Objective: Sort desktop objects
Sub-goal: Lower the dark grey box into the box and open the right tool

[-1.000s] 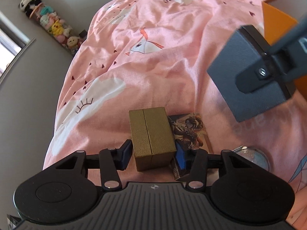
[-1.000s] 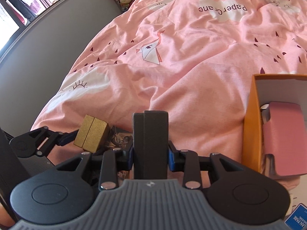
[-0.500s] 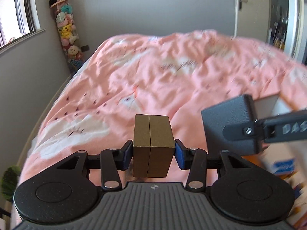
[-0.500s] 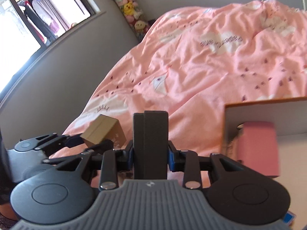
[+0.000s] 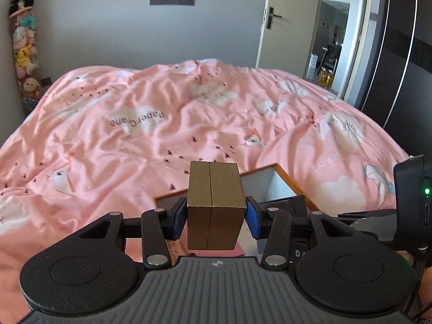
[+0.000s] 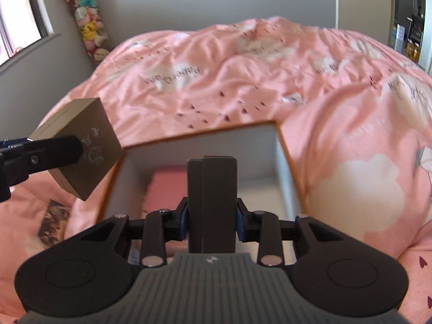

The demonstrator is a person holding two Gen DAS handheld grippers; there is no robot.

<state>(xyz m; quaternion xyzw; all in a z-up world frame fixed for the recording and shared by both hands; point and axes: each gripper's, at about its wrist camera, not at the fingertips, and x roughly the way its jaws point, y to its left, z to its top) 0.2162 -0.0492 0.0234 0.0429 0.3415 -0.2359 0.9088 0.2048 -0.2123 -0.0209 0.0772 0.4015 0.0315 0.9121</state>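
Covering most of both wrist views, a pink duvet (image 5: 140, 135) printed with white clouds and paper cranes lies rumpled over the bed, with grey walls behind it. An orange-rimmed cardboard box (image 6: 280, 145) with white inner walls sits open on the duvet, directly ahead of the right gripper and partly hidden behind the left one in the left wrist view. A flat pink item (image 6: 167, 186) lies inside the box against its left wall; what it is cannot be determined. The left gripper (image 5: 216, 216) is clamped on a gold box (image 5: 214, 202), its blue pads pressed against the two side faces; the gold box is held upright clear of the duvet, and in the right wrist view it appears tilted, just outside the left wall of the cardboard box. The right gripper (image 6: 212, 216) is closed on a dark grey box (image 6: 212, 202), which stands upright between the pads above the open cardboard box. A printed picture card (image 6: 54, 224) lies flat on the duvet left of the cardboard box. A column of plush toys (image 5: 23, 40) hangs in the far left corner of the room.
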